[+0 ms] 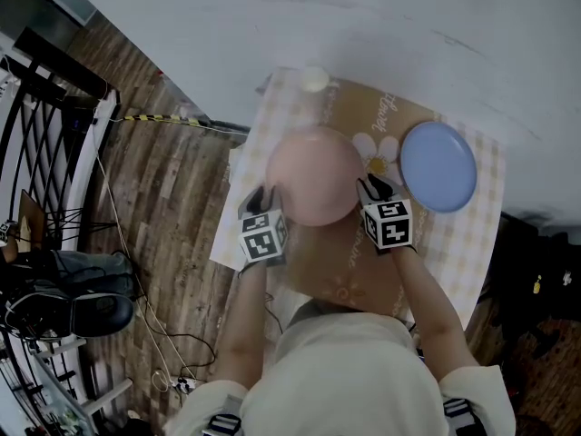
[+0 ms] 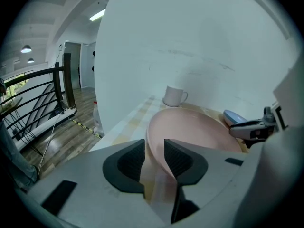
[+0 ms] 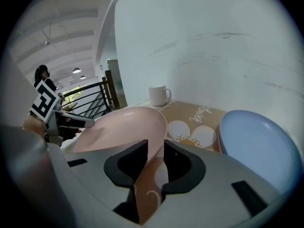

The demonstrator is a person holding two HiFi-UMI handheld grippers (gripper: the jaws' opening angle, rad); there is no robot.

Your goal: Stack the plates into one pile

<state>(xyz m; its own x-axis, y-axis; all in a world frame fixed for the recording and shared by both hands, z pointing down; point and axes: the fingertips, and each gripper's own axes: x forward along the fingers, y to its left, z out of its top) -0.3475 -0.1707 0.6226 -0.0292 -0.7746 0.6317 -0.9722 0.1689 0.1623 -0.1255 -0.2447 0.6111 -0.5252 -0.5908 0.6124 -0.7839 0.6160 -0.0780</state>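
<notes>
Closest beneath my head, my left forearm (image 1: 245, 321) and right forearm (image 1: 438, 321) reached out to the pink plate (image 1: 315, 173). The left hand-held gripper (image 1: 263, 196) sat at its left rim and the right hand-held gripper (image 1: 374, 189) at its right rim. The blue plate (image 1: 438, 165) lay just beside it to the right, apart, on the checked cloth (image 1: 474, 236) over the desk (image 1: 225, 243). I judged the stack not yet made: the pink plate needed lifting level by both rims, carrying right and lowering centred on the blue one.

From the left gripper view, my pads (image 2: 127, 163) stood spread with the pink rim (image 2: 154, 144) passing between them, nearer the right pad and not pinched. A square bite on the rim would have kept the plate from tipping. The mug (image 2: 174, 96) stood behind the plate near the wall (image 2: 190, 42), so there was little room that way. The desk's left edge dropped to the wooden floor (image 2: 71, 127) near a railing (image 2: 42, 91).

From the right gripper view, those pads (image 3: 178, 158) were likewise apart, the pink rim (image 3: 159, 137) between them and unpressed. Rightward, the blue plate (image 3: 256, 141) was close, with only a bare strip of cloth between, so the path looked short and open; I thought the main risk was clipping its near rim by moving too low
</notes>
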